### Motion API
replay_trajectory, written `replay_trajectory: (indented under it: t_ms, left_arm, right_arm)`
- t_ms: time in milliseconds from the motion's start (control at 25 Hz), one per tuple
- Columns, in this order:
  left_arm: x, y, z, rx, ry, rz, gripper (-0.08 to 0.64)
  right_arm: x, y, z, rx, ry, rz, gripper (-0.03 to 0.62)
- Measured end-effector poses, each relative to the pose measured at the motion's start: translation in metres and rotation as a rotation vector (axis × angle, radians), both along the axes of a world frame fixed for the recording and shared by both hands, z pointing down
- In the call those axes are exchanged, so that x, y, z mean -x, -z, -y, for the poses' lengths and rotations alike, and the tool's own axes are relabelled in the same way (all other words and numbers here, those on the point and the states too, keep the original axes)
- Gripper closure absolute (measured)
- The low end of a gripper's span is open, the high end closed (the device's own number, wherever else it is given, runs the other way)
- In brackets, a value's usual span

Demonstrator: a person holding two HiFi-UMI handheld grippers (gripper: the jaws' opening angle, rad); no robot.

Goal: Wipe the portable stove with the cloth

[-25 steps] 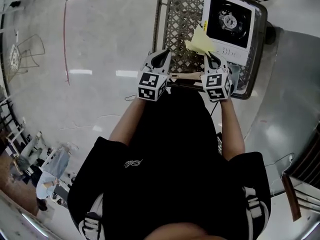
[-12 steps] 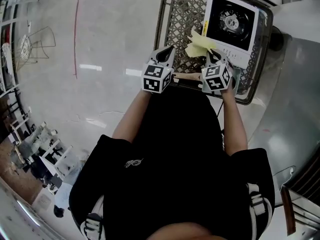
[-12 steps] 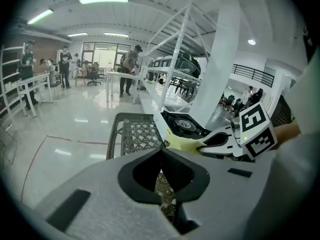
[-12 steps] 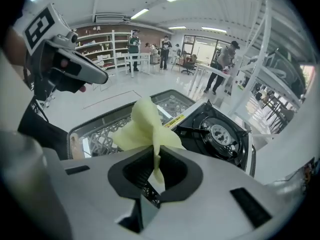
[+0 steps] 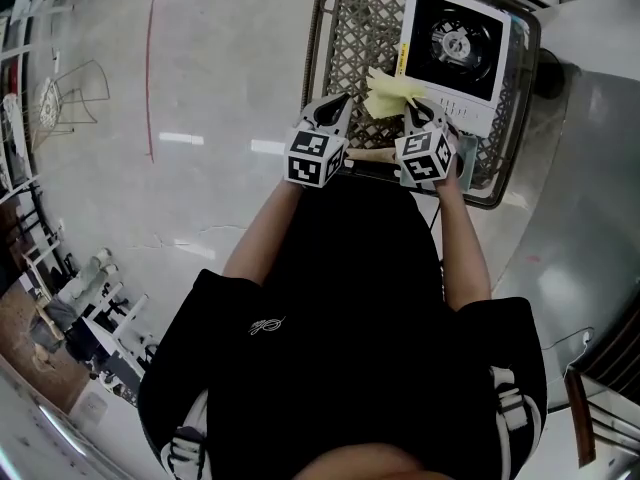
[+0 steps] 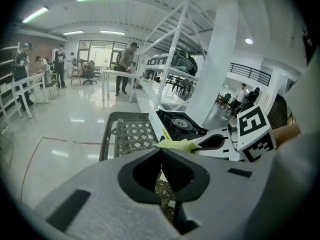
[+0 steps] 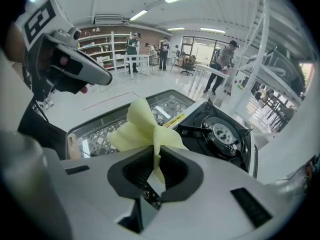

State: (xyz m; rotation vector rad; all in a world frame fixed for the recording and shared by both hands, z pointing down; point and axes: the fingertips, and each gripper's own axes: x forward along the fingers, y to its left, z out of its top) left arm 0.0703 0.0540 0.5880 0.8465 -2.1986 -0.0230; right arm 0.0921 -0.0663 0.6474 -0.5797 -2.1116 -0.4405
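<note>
Yellow cloth (image 7: 142,126) pinched between the jaws of right gripper (image 7: 155,166), bunched upward, near the left edge of portable stove (image 5: 455,43). Stove lying burner-up in wire cart (image 5: 355,28). Left gripper (image 6: 161,164) alongside, jaws closed together, empty.

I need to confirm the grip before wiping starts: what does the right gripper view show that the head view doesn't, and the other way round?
Only the right gripper view: the right gripper's jaws closed on a fold of the yellow cloth, plus people at distant tables. Only the head view: the person's black shirt and the right gripper's marker cube. Both: the cloth, the portable stove on the lattice table, and the left gripper.
</note>
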Motion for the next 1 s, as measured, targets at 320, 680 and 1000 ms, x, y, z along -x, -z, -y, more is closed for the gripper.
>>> replay_trajectory:
  t_ms: [320, 680, 1000]
  left_arm:
    - [-0.004, -0.001, 0.006, 0.005, -0.027, -0.005, 0.541]
    - [-0.007, -0.003, 0.016, 0.003, -0.05, -0.014, 0.541]
    - [-0.011, -0.003, 0.028, -0.001, -0.078, -0.021, 0.541]
  right_arm:
    - [-0.003, -0.006, 0.002, 0.009, -0.004, -0.009, 0.505]
    - [-0.005, -0.009, 0.01, -0.011, -0.021, 0.017, 0.545]
    - [-0.013, -0.006, 0.024, -0.018, -0.058, 0.008, 0.545]
